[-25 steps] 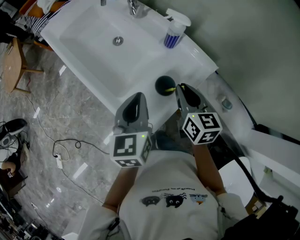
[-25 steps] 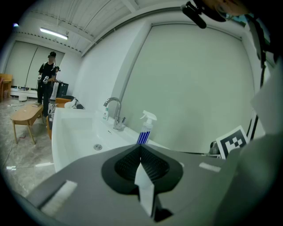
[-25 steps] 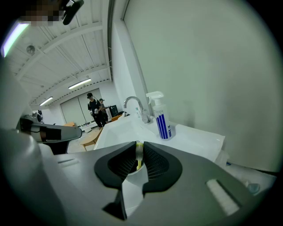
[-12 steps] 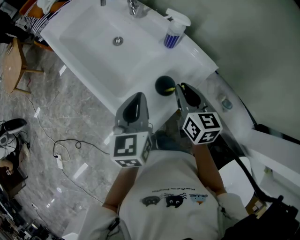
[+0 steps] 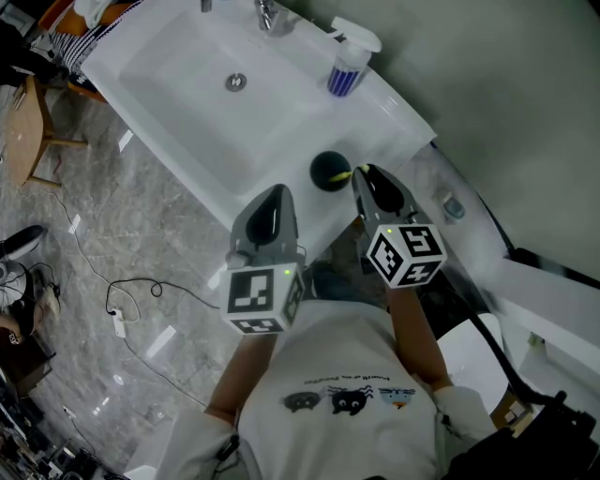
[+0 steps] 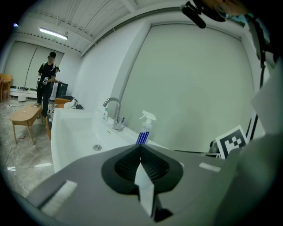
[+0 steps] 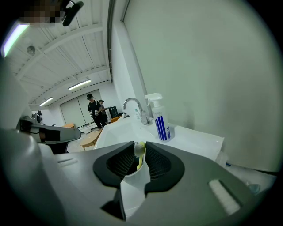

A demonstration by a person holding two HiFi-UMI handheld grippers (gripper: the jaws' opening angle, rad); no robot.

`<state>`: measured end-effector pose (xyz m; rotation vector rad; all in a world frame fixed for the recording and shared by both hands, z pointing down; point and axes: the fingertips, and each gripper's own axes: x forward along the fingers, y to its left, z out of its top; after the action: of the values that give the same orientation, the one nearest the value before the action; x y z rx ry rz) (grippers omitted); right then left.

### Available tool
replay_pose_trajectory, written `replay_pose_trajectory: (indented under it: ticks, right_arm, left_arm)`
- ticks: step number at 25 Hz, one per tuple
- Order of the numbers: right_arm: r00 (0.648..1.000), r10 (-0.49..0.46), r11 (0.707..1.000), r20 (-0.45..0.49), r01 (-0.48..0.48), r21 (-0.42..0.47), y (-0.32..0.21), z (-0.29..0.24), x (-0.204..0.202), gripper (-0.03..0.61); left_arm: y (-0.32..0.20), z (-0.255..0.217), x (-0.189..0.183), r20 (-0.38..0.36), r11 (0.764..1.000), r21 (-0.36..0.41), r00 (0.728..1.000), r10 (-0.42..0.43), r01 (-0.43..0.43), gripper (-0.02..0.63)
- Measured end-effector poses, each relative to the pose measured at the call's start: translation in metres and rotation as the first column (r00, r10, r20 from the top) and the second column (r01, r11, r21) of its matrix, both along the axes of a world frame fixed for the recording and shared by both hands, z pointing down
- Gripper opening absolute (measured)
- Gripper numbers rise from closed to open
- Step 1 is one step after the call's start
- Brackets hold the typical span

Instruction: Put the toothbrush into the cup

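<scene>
- Grey marble floor [image 5: 141, 244] lies below you, and the near edge of the white counter [image 5: 394, 108] sits just ahead of your two grippers
- Your left gripper [image 5: 275, 192] hangs over that near edge with its jaws pressed together and nothing between them; it takes no part in the hold
- Your right gripper [image 5: 364, 172] is pinching the toothbrush [image 7: 139, 152], whose yellow-green plastic stands between the ribbed pads; which end you hold cannot be told
- Expect the toothbrush to be light, stiff and smooth, so it will likely swivel in a pinch taken at a single spot; a hold across the middle of the handle, flat sides against the pads and with gentle pressure, looks safest
- Just beyond your right gripper's tips the black cup [image 5: 328, 171] stands on the counter beside the basin, a round dark shape from above; it is probably light and may tip or slide if the brush knocks its rim, so bring the brush down from straight above
- Farther on lie the basin [image 5: 187, 75], then the spray bottle [image 5: 349, 66] and the tap [image 5: 267, 14] at the back, well apart from the cup
</scene>
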<state>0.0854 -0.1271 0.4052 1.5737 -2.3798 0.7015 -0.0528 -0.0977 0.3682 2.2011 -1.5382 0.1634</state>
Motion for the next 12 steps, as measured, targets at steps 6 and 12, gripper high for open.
replay_pose_trajectory:
  ticks: [6, 12]
  right_arm:
    - [1.0, 0.007, 1.0, -0.001, -0.007, 0.005, -0.0008, -0.0011, 0.0025, 0.083]
    - [1.0, 0.015, 1.0, 0.001, -0.015, 0.017, 0.0009, -0.0043, 0.0063, 0.083]
  left_arm:
    - [-0.0016, -0.0016, 0.0003, 0.005, 1.0, 0.01, 1.0, 0.001, -0.001, 0.0]
    - [0.0005, -0.0016, 0.0027, 0.004, 1.0, 0.013, 1.0, 0.006, -0.006, 0.0]
